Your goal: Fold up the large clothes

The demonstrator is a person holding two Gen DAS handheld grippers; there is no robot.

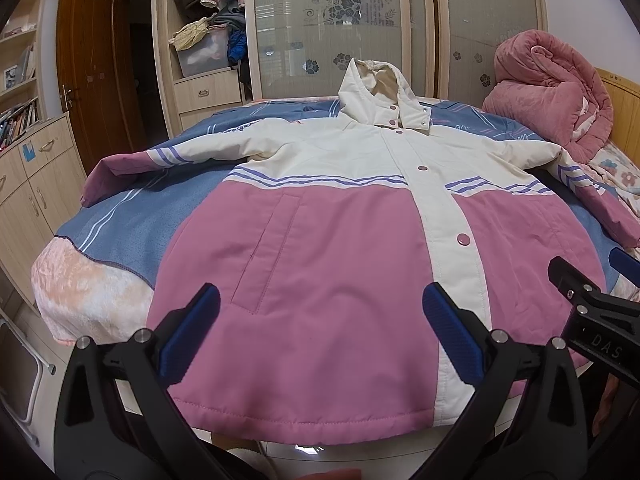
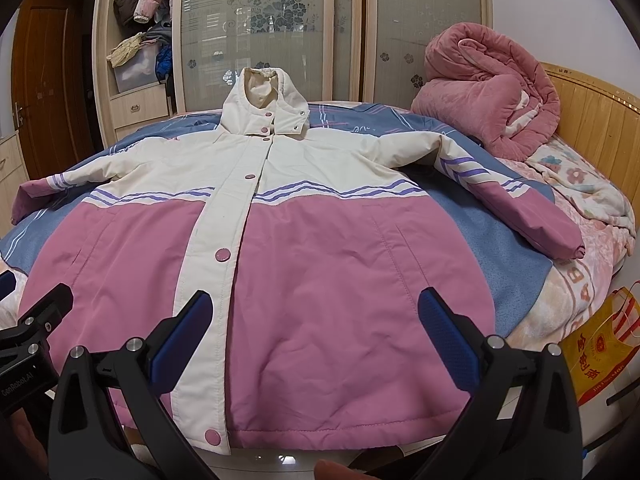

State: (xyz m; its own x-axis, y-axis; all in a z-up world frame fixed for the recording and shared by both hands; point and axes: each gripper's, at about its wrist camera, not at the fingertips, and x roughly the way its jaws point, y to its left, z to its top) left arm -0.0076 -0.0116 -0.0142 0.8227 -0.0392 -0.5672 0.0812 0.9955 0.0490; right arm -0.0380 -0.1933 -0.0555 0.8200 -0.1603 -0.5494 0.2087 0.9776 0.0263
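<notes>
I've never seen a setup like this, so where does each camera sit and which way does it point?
Left wrist: on the left gripper, facing the jacket; the right gripper shows at its edge.
Right wrist: on the right gripper, facing the jacket.
Both share the jacket, bed, pink quilt and wardrobe.

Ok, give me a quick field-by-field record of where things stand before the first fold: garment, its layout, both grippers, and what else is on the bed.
garment: pink and cream hooded jacket
layout: spread flat, front up, snapped shut, both sleeves out to the sides, hood toward the wardrobe
surface: bed with blue sheet
left hand-held gripper: open, near the hem, holding nothing
right hand-held gripper: open, near the hem, holding nothing
other on bed: rolled pink quilt by the headboard
fold progress: none yet
</notes>
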